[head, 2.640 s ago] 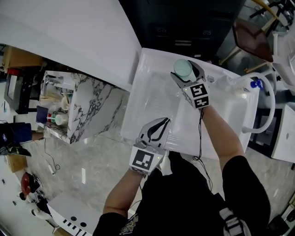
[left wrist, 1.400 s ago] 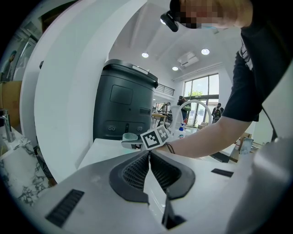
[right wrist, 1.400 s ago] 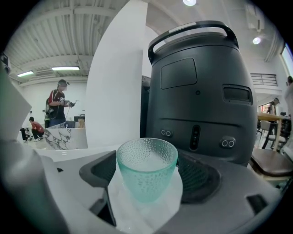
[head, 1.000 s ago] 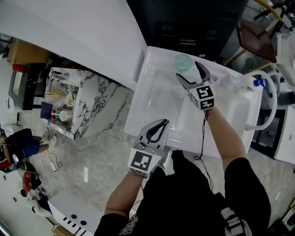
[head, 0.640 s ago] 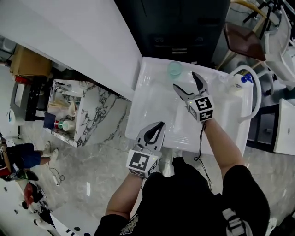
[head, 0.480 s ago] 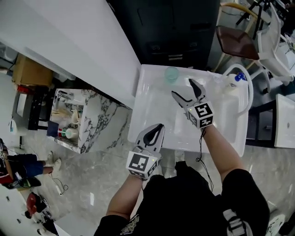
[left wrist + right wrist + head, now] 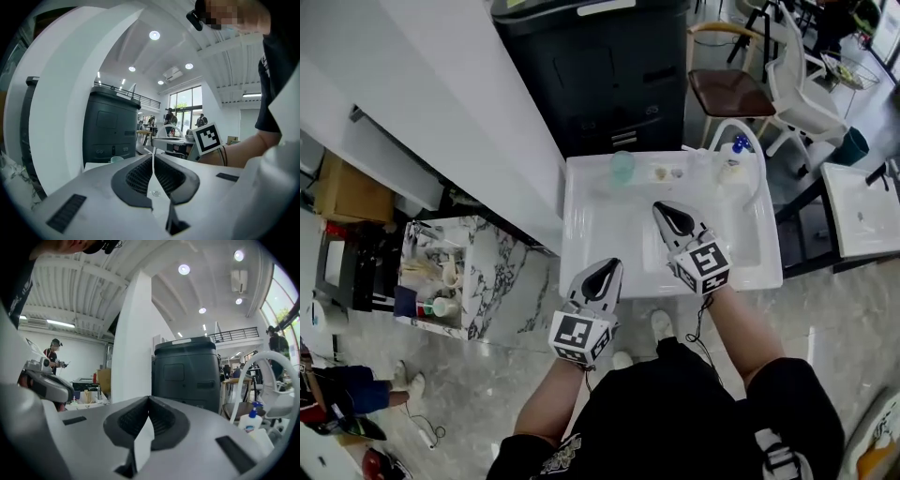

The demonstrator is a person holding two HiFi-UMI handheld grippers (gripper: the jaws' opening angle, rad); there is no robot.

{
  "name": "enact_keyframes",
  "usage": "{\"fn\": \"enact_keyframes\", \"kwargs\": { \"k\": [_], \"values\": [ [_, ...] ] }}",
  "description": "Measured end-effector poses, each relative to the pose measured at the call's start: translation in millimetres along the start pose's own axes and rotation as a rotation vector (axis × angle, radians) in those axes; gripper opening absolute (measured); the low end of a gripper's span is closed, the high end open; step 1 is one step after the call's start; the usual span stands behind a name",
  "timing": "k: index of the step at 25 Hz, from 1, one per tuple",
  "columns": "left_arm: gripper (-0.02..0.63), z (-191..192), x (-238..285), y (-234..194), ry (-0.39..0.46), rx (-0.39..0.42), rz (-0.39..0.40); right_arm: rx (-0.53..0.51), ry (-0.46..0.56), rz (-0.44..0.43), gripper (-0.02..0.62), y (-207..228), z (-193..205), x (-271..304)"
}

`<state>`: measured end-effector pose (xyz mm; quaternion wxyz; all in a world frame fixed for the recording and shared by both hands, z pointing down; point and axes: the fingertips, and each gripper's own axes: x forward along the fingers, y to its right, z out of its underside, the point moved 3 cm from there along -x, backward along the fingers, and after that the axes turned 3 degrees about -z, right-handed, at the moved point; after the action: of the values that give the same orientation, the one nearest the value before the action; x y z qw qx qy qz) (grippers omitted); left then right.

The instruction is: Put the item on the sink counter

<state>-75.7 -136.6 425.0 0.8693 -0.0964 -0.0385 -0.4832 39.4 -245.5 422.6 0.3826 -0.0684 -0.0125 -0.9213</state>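
Observation:
In the head view a pale green cup (image 7: 622,167) stands upright at the back edge of the white sink counter (image 7: 598,220); nothing holds it. My right gripper (image 7: 662,209) hovers over the counter's middle, well short of the cup. Its jaws have just been closing and now stand shut with nothing between them. My left gripper (image 7: 614,266) is shut and empty too, near the counter's front edge. The left gripper view shows the closed left gripper (image 7: 153,153) and the cup (image 7: 116,159) low at the left. In the right gripper view the right gripper (image 7: 149,401) is closed on nothing.
A soap bottle (image 7: 733,157) with a blue pump stands by the arched white faucet (image 7: 757,178) at the counter's back right. A black cabinet (image 7: 600,84) rises behind the sink. A marble-patterned shelf unit (image 7: 464,272) is at the left, a chair (image 7: 727,94) beyond.
The right gripper opened off the cup, drew back toward me and shut empty. The cup stays at the counter's back edge. Both grippers rose and the head view pulled back.

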Motion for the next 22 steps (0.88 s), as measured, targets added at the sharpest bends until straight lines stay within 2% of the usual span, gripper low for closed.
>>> {"fn": "enact_keyframes", "kwargs": {
  "k": [9, 22],
  "values": [
    [0.023, 3, -38, 14, 0.011, -0.023, 0.04, 0.009, -0.011, 0.007, 0.054, -64, -20, -57],
    [0.023, 13, -88, 30, 0.013, -0.005, 0.065, 0.052, -0.038, 0.017, 0.054, -135, -9, -107]
  ]
}}
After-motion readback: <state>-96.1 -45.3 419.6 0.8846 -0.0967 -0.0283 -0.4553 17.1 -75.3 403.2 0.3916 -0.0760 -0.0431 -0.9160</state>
